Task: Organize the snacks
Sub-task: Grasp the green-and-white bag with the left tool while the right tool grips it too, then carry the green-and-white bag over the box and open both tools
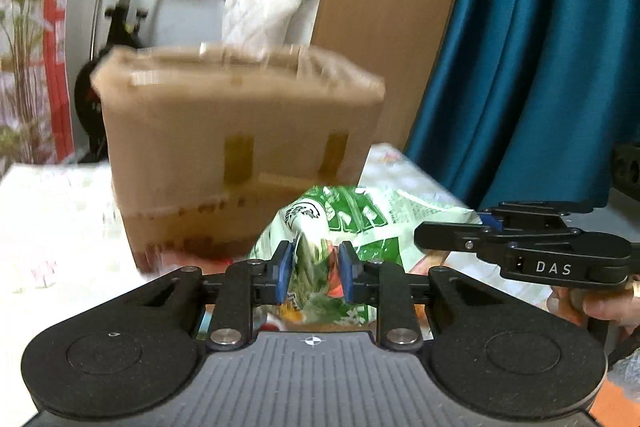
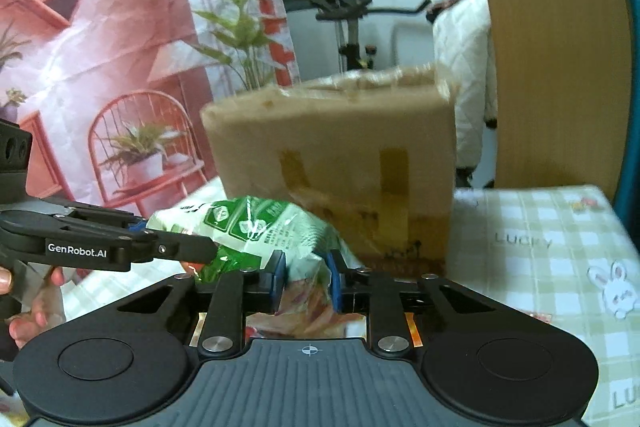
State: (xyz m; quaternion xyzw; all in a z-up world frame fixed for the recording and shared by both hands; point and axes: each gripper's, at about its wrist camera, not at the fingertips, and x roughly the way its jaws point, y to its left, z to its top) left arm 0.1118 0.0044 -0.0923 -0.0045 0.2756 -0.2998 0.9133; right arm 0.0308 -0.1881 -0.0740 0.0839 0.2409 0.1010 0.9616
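Both tongs pinch the green snack bag (image 1: 344, 223): left gripper (image 1: 314, 269), right gripper (image 2: 306, 281); cardboard box (image 2: 340, 155) stands just beyond.

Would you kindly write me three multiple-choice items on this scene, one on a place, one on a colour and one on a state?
1. Where is the cardboard box relative to the snack bag?
A. Behind it on the table
B. Underneath it
C. Inside it

2. What is the bag's main colour?
A. Blue
B. Green and white
C. Black

3. What is the state of the two grippers?
A. Both wide open, empty
B. Only the left holds the bag
C. Both shut on the bag

Answers:
1. A, since the box stands on the checked tablecloth beyond the bag in both views.
2. B, since the wrapper shows green print on white.
3. C, since the left gripper and the right gripper each pinch the bag's film between blue pads.
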